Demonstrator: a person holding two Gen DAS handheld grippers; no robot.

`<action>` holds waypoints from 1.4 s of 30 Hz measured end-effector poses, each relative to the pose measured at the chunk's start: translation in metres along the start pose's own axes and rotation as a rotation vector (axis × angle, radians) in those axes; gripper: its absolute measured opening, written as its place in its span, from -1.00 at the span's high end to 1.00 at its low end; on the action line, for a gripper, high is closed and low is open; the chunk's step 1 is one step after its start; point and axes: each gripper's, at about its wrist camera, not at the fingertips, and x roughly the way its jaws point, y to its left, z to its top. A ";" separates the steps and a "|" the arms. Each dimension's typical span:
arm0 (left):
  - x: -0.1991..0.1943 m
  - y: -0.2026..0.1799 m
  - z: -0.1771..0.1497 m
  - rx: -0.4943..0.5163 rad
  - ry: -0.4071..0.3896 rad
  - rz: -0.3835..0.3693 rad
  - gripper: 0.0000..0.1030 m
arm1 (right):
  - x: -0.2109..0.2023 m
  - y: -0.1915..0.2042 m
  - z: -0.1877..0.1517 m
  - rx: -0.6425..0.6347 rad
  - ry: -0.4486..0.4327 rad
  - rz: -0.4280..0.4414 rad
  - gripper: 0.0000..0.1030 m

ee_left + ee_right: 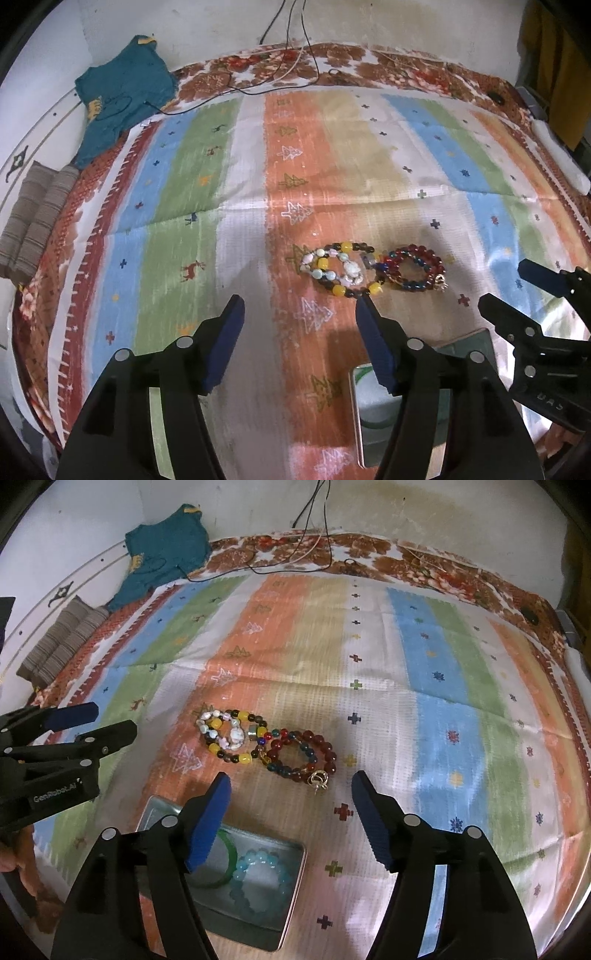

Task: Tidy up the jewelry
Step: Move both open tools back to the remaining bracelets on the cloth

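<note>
Two hand-held grippers hover over a striped bedspread, both with jaws apart and nothing between them. The left gripper hangs above the orange stripe; the right gripper sits just short of the jewelry.

A yellow-and-dark bead bracelet with a pale pearl-like strand lying inside it rests on the cloth, touching a red-and-blue bead bracelet that ends in a gold clasp. How the strands interlock is hard to make out.

Nearer the cameras lies an open metal tin. The right wrist view shows a light-blue bead bracelet and a green bangle inside, the bangle partly hidden by the gripper's finger. In the left wrist view the tin is mostly blocked by that gripper's finger, its contents unreadable.

Only the right view catches part of a hand at the frame edge. A teal garment, folded striped cloth and cables lie far back.
</note>
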 end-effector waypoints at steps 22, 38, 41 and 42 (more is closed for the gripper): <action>0.057 0.006 0.022 0.011 0.088 -0.002 -0.24 | 0.050 -0.003 0.019 -0.013 0.095 0.009 -0.33; 0.098 0.012 0.031 0.010 0.153 -0.009 -0.24 | 0.092 -0.010 0.026 0.009 0.196 0.040 -0.33; 0.102 0.012 0.033 0.014 0.156 -0.015 -0.24 | 0.099 -0.010 0.028 0.011 0.212 0.049 -0.30; 0.103 0.012 0.034 0.014 0.157 -0.016 -0.24 | 0.101 -0.010 0.028 0.014 0.217 0.054 -0.26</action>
